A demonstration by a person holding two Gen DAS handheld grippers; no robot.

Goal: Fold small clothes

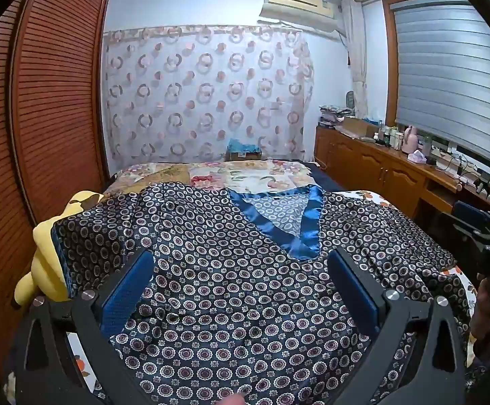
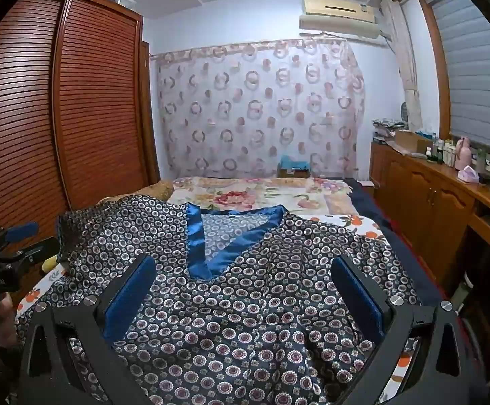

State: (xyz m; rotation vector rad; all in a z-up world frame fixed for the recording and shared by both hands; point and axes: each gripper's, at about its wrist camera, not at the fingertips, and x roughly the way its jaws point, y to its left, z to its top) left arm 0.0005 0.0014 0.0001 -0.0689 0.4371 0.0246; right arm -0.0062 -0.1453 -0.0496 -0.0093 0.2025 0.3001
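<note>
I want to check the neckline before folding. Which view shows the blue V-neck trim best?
The right wrist view: the blue V-neck trim sits central, both bands visible. The left wrist view shows it farther right.

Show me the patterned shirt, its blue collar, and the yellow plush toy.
patterned shirt (image 1: 238, 290), left wrist view, chest fabric.
blue collar (image 2: 196, 236), right wrist view, left satin band.
yellow plush toy (image 1: 47, 266), left wrist view, its body.
</note>
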